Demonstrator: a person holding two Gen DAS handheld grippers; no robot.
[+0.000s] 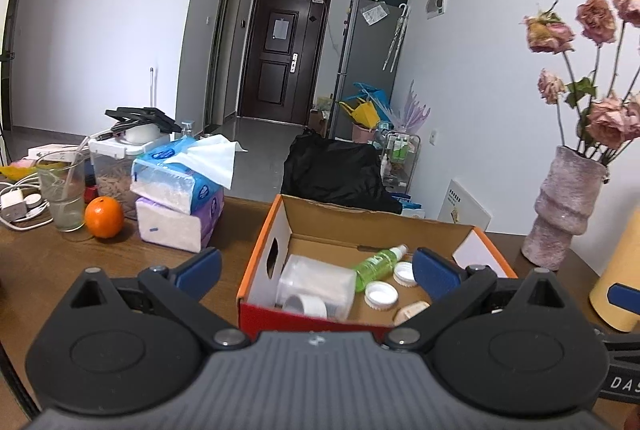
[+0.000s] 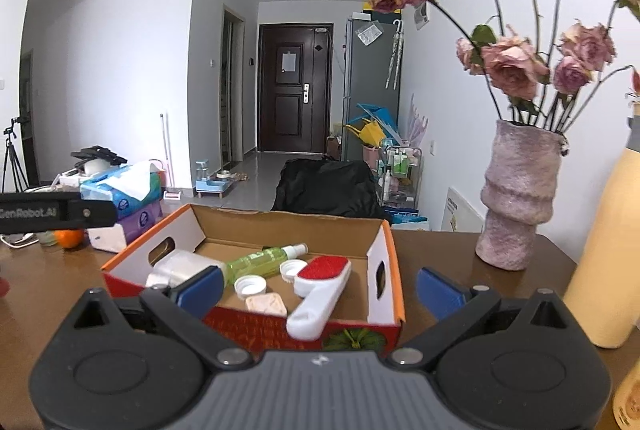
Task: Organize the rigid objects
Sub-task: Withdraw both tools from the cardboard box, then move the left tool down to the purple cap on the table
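An open cardboard box [image 1: 262,262] [image 2: 390,270] with orange rim stands on the brown table. It holds a clear plastic container [image 1: 316,286] [image 2: 180,264], a green spray bottle [image 1: 378,262] [image 2: 264,260], two white caps [image 1: 381,295] [image 2: 250,287], a beige block [image 2: 266,304] and a white lint brush with a red pad [image 2: 320,294]. My left gripper [image 1: 316,270] is open and empty just before the box. My right gripper [image 2: 320,288] is open and empty at the box's near wall.
Left of the box are stacked tissue packs [image 1: 180,202], an orange [image 1: 104,217], a glass [image 1: 64,190] and cables. A pink vase with dried roses [image 2: 520,198] and a yellow bottle [image 2: 604,250] stand at the right. A black chair [image 1: 332,170] is behind the table.
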